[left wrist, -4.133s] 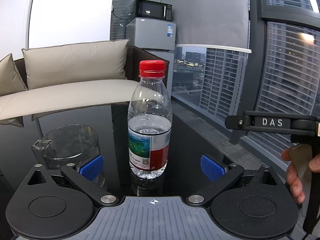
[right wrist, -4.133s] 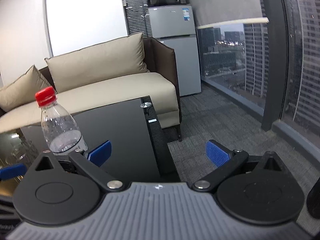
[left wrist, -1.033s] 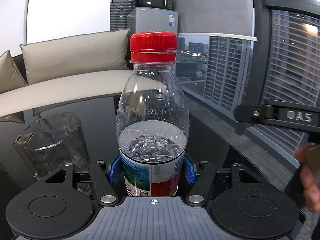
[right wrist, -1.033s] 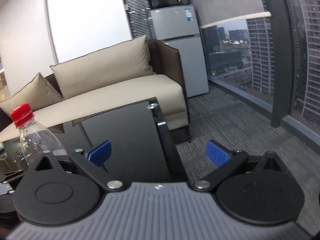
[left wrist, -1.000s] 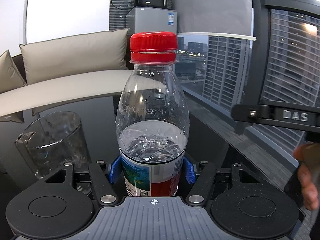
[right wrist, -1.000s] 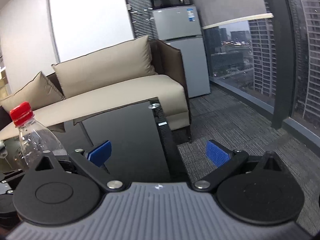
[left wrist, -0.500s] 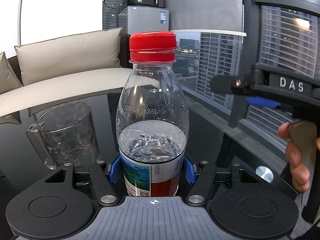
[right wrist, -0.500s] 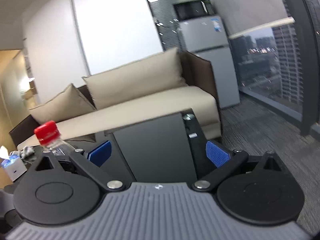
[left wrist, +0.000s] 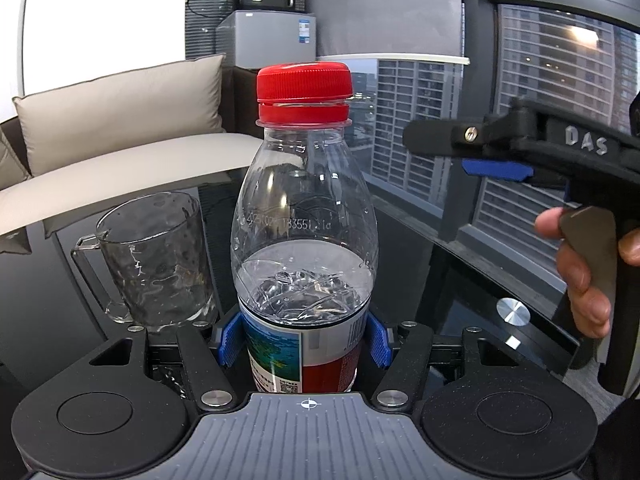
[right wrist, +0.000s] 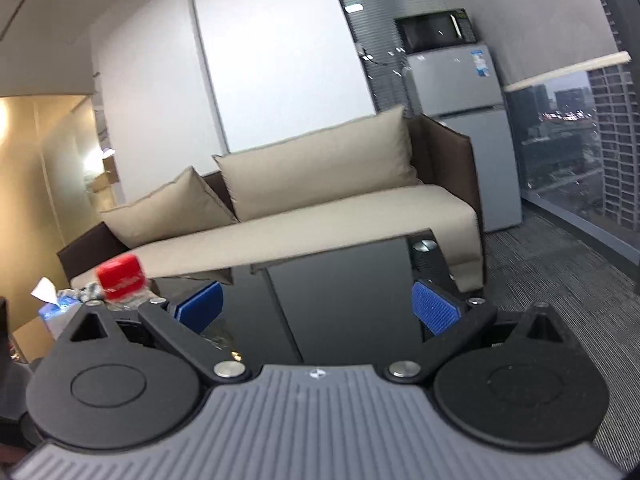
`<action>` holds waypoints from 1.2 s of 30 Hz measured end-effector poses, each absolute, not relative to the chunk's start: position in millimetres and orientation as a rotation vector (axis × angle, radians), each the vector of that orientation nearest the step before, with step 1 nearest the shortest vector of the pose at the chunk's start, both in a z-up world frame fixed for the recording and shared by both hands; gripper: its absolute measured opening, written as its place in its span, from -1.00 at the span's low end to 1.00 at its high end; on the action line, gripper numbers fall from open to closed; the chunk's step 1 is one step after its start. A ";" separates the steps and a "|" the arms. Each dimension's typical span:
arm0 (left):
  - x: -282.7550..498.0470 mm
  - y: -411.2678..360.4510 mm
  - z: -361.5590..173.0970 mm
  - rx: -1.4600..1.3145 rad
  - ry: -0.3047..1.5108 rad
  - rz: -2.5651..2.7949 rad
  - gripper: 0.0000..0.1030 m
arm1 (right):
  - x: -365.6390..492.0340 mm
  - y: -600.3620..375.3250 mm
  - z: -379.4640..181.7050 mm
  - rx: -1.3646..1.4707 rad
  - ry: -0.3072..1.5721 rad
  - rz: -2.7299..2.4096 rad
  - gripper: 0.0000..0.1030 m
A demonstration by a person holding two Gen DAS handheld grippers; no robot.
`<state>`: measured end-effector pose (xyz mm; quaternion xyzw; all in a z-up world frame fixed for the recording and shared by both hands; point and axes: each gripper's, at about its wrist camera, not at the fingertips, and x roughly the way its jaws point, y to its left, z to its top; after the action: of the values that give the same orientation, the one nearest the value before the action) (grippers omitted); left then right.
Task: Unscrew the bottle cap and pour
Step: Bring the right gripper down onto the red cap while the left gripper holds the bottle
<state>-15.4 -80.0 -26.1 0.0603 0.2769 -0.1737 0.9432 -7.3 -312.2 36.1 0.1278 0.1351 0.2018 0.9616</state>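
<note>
We see a black glossy worktop (left wrist: 72, 312), reflective, with a sofa mirrored in it. A clear glass mug (left wrist: 156, 260) stands on it, left of the bottle (left wrist: 304, 248), handle facing left. The bottle is upright with its red cap (left wrist: 304, 84) on; its base is hidden by the left claw (left wrist: 304, 344), so we cannot tell if it touches the worktop. A round metal stud (left wrist: 513, 310) sits in the worktop near the right edge. In the right wrist view the worktop (right wrist: 340, 300) shows dark and bare toward its far edge.
</note>
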 end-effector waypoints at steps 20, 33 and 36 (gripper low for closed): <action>-13.5 -83.9 -33.5 0.135 0.597 -0.339 0.11 | -21.8 -288.3 55.6 0.165 0.197 0.504 1.00; -11.7 -90.9 -37.0 0.137 0.582 -0.331 0.11 | -28.3 -274.0 76.4 0.152 0.178 0.608 0.34; -12.2 -92.4 -37.5 0.138 0.578 -0.334 0.10 | -29.5 -262.7 81.7 0.112 0.214 0.652 0.34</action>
<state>-12.2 -92.4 -37.5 0.0678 0.2835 -0.1637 0.9425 -29.5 -262.7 81.7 0.0547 0.1051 0.3197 0.9401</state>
